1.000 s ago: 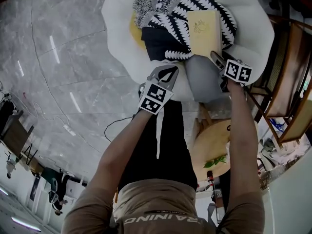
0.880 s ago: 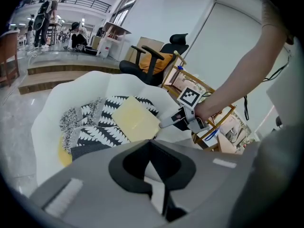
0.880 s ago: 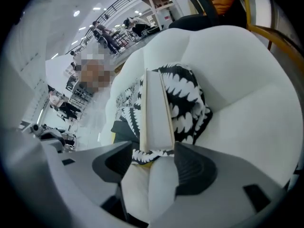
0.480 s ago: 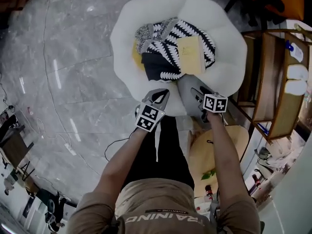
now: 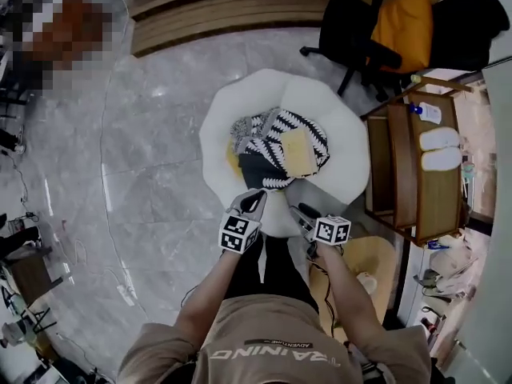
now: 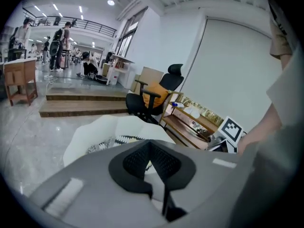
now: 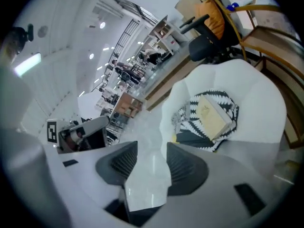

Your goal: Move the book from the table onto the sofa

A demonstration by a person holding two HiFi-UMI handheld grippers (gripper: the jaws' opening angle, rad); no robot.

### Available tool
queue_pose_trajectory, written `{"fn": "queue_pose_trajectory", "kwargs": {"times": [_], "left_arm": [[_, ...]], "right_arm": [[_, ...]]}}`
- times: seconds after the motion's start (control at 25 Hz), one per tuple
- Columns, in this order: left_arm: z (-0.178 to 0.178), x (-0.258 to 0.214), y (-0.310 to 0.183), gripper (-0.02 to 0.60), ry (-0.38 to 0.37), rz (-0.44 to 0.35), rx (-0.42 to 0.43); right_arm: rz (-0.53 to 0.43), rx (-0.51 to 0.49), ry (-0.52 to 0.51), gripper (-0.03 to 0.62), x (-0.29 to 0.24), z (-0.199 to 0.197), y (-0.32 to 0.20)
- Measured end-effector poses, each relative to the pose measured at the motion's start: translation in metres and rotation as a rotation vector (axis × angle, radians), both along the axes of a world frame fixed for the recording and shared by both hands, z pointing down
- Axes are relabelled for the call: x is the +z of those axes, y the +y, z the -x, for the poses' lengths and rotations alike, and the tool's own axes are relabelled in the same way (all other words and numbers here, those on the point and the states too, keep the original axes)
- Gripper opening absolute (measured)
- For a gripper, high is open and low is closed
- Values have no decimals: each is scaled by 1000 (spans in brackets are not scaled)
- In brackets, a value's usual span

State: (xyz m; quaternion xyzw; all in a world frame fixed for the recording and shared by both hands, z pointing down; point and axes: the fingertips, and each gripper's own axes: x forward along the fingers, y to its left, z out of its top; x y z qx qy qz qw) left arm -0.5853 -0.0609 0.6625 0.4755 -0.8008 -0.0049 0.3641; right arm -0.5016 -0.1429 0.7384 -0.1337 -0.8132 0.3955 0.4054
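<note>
**A:** Quick, where's the book (image 5: pixel 298 152) rn?

**B:** On the sofa (image 5: pixel 340 118), the round white one. It lies flat, cover up, on a black-and-white patterned blanket (image 5: pixel 268 126) in the middle of the seat. Nothing's touching it.

**A:** And the grippers?

**B:** Both are clear of it. In the head view they sit side by side at the sofa's near edge, well apart from the book. The left gripper (image 5: pixel 258 198) has its jaws pressed together at the tips, nothing btwn. The right gripper (image 5: pixel 299 211) has its jaws spread, and bare floor (image 5: pixel 160 134) shows thru the gap. They've just been closing a little, w/ nothing btwn them.

**A:** Book lined up w/ either one?

**B:** No. In the right gripper view it's up and off to the right of the jaws.

**A:** Table?

**B:** A small round wooden table (image 5: pixel 380 254) is just beside the sofa, partly under the right forearm (image 5: pixel 340 282).

**A:** Anything else?

**B:** A black office chair (image 5: pixel 360 22) w/ an orange cushion stands beyond the sofa. There's a wooden shelf unit (image 5: pixel 400 174) on the sofa's right, in the head view.
</note>
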Motion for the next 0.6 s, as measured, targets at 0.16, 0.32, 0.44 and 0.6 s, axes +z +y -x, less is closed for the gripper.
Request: {"fn": "queue_pose_trajectory", "kwargs": {"times": [0.16,0.32,0.44,0.6], "left_arm": [[5,-47,5,-2,-39,-28,-6],[2,-82,-3,-2,-84,-63,34],[5,-112,-6,-3,-119,-78,46],[23,-159,-11,-3,-182,-98,56]], "right_arm": [[-110,-51,-150,72,-74,13,-3],[-260,-53,-295,14,-145,26,-30],[-348,-80,-382,8,-192,29,-38],[-431,-101,-477,6,-241,36,-41]]}}
